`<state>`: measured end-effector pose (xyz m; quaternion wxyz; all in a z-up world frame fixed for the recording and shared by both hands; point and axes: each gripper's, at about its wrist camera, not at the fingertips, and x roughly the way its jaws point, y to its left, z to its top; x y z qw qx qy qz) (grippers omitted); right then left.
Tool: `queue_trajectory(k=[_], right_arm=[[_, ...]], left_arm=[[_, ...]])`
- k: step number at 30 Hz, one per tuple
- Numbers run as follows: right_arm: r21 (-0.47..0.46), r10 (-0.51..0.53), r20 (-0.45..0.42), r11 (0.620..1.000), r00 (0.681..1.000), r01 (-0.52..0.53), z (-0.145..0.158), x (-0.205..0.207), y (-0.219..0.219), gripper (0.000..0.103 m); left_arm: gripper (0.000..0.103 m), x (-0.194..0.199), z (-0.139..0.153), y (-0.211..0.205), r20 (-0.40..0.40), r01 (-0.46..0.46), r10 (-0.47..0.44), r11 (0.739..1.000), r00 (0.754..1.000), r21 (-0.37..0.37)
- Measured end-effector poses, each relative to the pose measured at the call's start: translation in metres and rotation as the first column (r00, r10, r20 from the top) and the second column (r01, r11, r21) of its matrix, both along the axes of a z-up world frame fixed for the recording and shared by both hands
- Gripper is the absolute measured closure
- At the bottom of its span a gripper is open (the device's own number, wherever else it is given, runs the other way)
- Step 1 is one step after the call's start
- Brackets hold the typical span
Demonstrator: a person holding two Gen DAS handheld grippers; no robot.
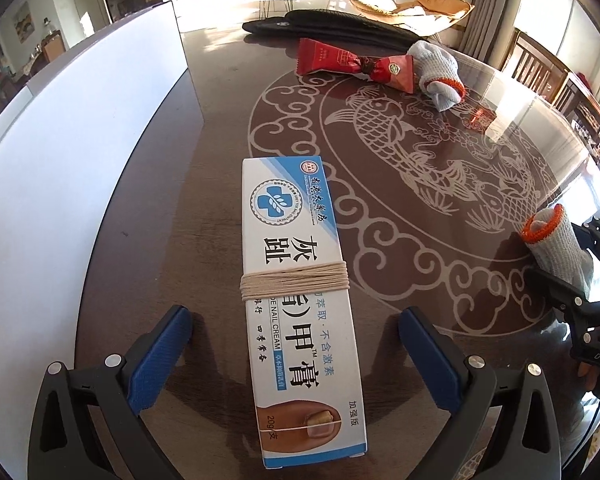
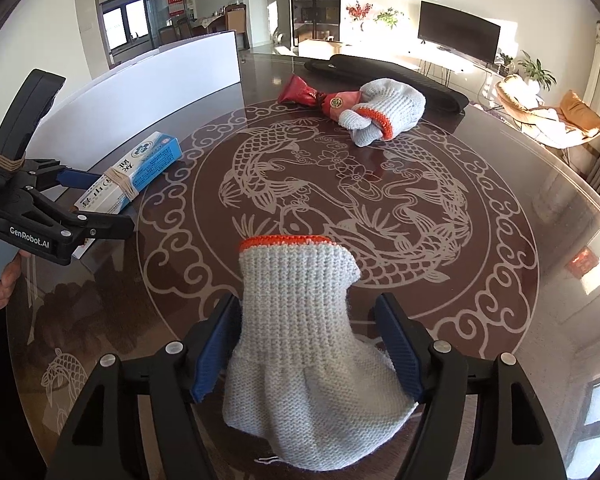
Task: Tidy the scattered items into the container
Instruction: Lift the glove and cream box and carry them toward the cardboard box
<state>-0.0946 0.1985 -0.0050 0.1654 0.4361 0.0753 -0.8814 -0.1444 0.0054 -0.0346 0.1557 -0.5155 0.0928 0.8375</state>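
Observation:
A white and blue nail cream box (image 1: 296,288) bound with twine lies flat on the table between the fingers of my left gripper (image 1: 295,314). The jaws stand wide, and neither blue pad touches the box. A grey knitted glove (image 2: 300,340) with an orange cuff lies on the table inside my right gripper (image 2: 306,300). Its jaws are spread wide too, with the fabric loose between the pads. The white container (image 1: 80,140) stands just left of the box. A second, balled glove (image 2: 384,112) and a red snack packet (image 2: 320,98) lie at the far side.
A long black object (image 2: 400,76) lies beyond the packet at the table's back edge. The round glass-topped table (image 2: 500,240) has a carp pattern in its centre. A person's hand (image 2: 4,280) holds the left gripper's handle. Chairs stand past the right rim.

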Motion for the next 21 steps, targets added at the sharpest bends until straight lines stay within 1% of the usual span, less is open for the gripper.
queue_trajectory(k=[2,6,8,11,12,13,14,15,16,18,21], right_arm=[[-0.007,0.001,0.001,1.0,1.0,-0.001,0.0,0.0,0.001,0.031],[-0.003,0.0,0.001,1.0,1.0,0.0,0.0,-0.001,0.001,0.031],[0.015,0.0,-0.005,1.0,1.0,0.0,0.0,0.0,-0.001,0.031],[0.014,-0.001,-0.005,1.0,1.0,0.001,0.0,-0.001,-0.001,0.031],[0.019,-0.005,-0.008,1.0,1.0,0.005,0.0,-0.001,-0.001,0.031],[0.021,-0.028,-0.008,0.999,1.0,0.028,0.0,0.0,-0.001,0.034],[0.037,-0.069,-0.018,0.997,0.997,0.07,0.001,0.002,0.0,0.038],[0.033,-0.097,-0.023,0.995,0.995,0.098,0.003,0.006,0.001,0.049],[0.011,-0.12,-0.025,0.993,0.992,0.121,0.004,0.013,0.003,0.074],[-0.017,-0.165,-0.017,0.986,0.986,0.165,0.006,0.03,0.005,0.074],[-0.123,-0.195,0.007,0.973,0.981,0.194,0.015,0.067,0.009,0.075]], left_arm=[[0.0,0.002,-0.001,0.0,-0.028,-0.024,0.024,1.0,0.999,0.01],[0.0,0.006,-0.001,0.0,-0.059,-0.06,0.061,0.998,0.996,0.019],[0.0,0.007,-0.001,0.0,-0.067,-0.064,0.066,0.998,0.996,0.021],[0.0,0.008,-0.002,0.004,-0.073,-0.048,0.05,0.999,0.996,0.022],[0.014,0.011,0.0,0.006,-0.088,-0.041,0.044,0.999,0.995,0.028],[0.026,0.015,0.003,0.008,-0.107,-0.03,0.034,0.999,0.994,0.034],[0.055,0.018,0.006,0.011,-0.12,-0.019,0.023,0.999,0.992,0.037],[0.062,0.021,0.008,0.013,-0.12,-0.006,0.012,0.999,0.993,0.049],[0.063,0.024,0.009,0.014,-0.112,-0.002,0.009,0.998,0.994,0.058],[0.063,0.036,0.01,0.013,-0.099,-0.002,0.009,0.997,0.995,0.073],[0.063,0.068,0.015,0.009,-0.041,-0.007,0.014,0.985,0.999,0.173]])
